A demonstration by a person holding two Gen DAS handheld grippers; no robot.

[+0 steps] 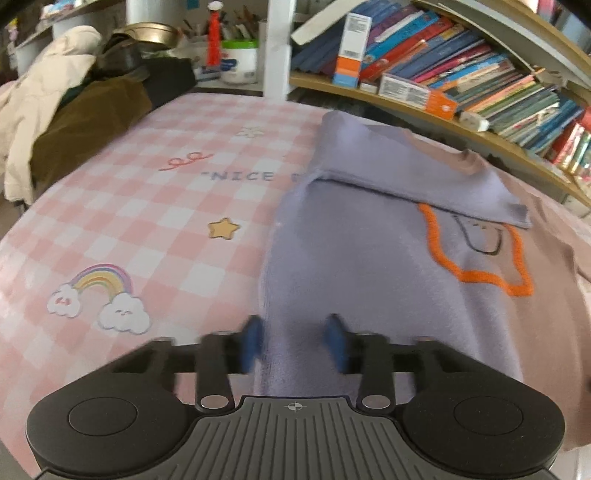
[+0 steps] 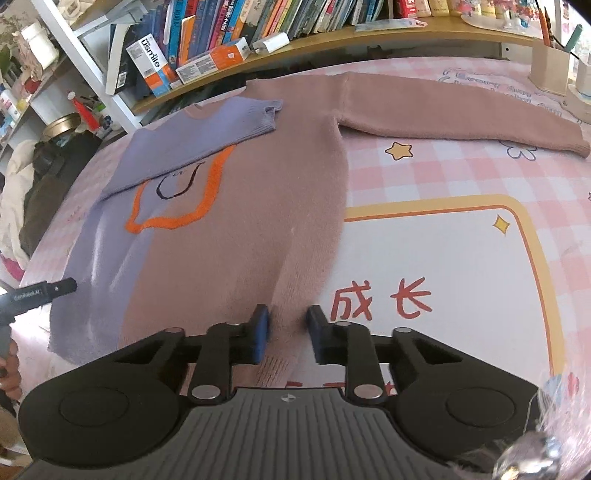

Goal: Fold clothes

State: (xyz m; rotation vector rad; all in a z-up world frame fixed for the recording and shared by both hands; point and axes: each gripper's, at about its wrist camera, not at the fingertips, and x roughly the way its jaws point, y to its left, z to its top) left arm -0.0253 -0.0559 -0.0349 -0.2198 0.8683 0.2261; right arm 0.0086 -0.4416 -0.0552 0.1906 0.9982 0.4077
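The left gripper (image 1: 293, 341) hangs low over the hem edge of the sweater (image 1: 354, 266), its 2 blue pads (image 1: 253, 341) spread apart with lilac knit showing between them — whether they touch the fabric is lost in blur. In the right wrist view this same gripper (image 2: 40, 293) pokes in at the far left, beside the lilac hem corner.

The right gripper (image 2: 286, 332) also stands parted, its pads (image 2: 260, 330) straddling a raised ridge of the tan knit at the hem; nothing is pinched.

Containers sit on the shelves behind: a white tub (image 1: 239, 61) with a blue label, a brass bowl (image 1: 153, 35), and at the far right a beige pen holder (image 2: 550, 68) with pens standing in it.

The sweater (image 2: 236, 221) lies flat on the pink checked tablecloth (image 2: 461, 173), half lilac, half tan, an orange outline (image 2: 177, 218) on its chest. Its long axis runs from the hem at the grippers to the collar by the bookshelf (image 2: 332, 40). The lilac sleeve (image 2: 207, 129) is folded across the chest; the tan sleeve (image 2: 461, 118) stretches out to the right.
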